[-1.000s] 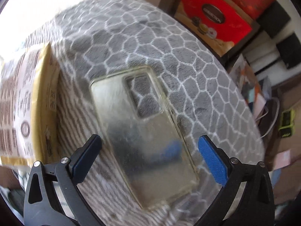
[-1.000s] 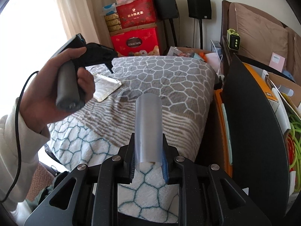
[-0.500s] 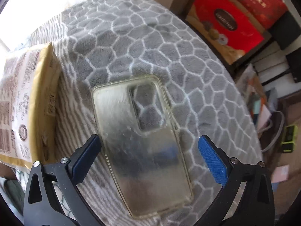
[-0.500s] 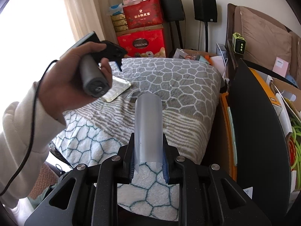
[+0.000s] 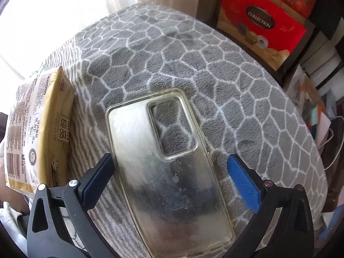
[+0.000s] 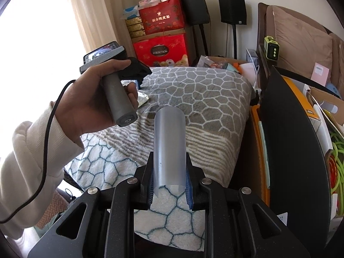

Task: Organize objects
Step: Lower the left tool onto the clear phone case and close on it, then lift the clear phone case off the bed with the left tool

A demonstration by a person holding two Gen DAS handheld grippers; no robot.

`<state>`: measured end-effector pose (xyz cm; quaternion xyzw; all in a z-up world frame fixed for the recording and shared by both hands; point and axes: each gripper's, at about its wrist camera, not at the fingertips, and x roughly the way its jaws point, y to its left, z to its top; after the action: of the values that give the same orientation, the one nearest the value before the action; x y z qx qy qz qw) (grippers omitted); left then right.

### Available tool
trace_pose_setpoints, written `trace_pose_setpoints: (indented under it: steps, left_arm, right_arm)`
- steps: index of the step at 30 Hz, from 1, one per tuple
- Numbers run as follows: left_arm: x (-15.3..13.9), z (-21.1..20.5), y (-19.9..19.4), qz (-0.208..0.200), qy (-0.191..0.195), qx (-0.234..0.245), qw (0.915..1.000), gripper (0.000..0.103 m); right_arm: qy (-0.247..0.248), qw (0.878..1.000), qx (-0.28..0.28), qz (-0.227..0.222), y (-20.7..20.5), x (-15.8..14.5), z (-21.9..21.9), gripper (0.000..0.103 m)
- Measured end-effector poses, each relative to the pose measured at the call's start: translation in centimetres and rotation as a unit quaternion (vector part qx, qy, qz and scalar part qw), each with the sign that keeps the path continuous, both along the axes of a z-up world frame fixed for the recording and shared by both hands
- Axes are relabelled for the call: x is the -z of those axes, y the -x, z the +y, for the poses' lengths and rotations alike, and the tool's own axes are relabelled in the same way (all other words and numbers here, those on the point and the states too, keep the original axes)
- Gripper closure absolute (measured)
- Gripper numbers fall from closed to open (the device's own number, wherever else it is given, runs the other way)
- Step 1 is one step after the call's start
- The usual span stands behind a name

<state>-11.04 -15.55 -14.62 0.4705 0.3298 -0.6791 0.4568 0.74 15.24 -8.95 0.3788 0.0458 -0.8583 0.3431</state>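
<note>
My right tongs (image 6: 169, 190) are clenched on a curled sheet of translucent plastic (image 6: 169, 148), which stands up between the 2 blue pads (image 6: 189, 190) above the near edge of the bed, over the white part of the blanket (image 6: 176, 212) with its teal lines. My left hand (image 6: 94, 103) holds the other tool's grey handle over the bed's left side. My left tongs (image 5: 169, 178) point steeply down there, released and spread wide: the clear phone case (image 5: 163, 172) lies flat on the grey honeycomb blanket (image 5: 172, 60) between the pads, neither pad pressing it. Its camera cut-out (image 5: 172, 129) faces the far end of the bed. Just beside it, toward the bed's left edge, rests a gold printed packet (image 5: 38, 129). Past the bed's far end stands a red gift box (image 5: 260, 25).
</note>
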Motion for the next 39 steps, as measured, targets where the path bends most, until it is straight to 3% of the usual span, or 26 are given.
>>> trace_pose_setpoints:
  steps: [10,20,22,25,33,35,39]
  left_arm:
    - [-0.2,0.7,-0.5,0.021,0.047,-0.004,0.9987,0.0]
    - [-0.2,0.4,-0.3,0.017,0.041,0.004,0.999,0.0]
    - [-0.2,0.5,-0.3,0.016,0.038,0.017,0.999,0.0]
    - [-0.8,0.7,-0.6,0.02,0.038,0.039,0.9983,0.015]
    - [-1.5,1.0,-1.3,0.037,0.015,0.111,0.993,0.02]
    - [-1.9,1.5,-1.5,0.047,0.015,0.136,0.9894,0.02]
    - [-3.6,3.4,-1.7,0.078,0.032,0.212,0.9736,0.021]
  right_arm:
    - [0.0,1.0,-0.006,0.005,-0.2,-0.1,-0.3,0.08]
    - [-0.002,1.0,-0.008,0.003,-0.3,-0.1,-0.4,0.08]
    - [-0.002,1.0,-0.007,0.004,-0.3,-0.1,-0.4,0.08]
    - [0.0,1.0,-0.007,0.004,-0.3,-0.2,-0.4,0.08]
    - [0.0,1.0,-0.009,0.005,-0.4,-0.2,-0.4,0.08]
    - [0.001,1.0,-0.008,0.005,-0.4,-0.2,-0.4,0.08]
    - [0.001,1.0,-0.006,0.004,-0.3,-0.2,-0.2,0.08]
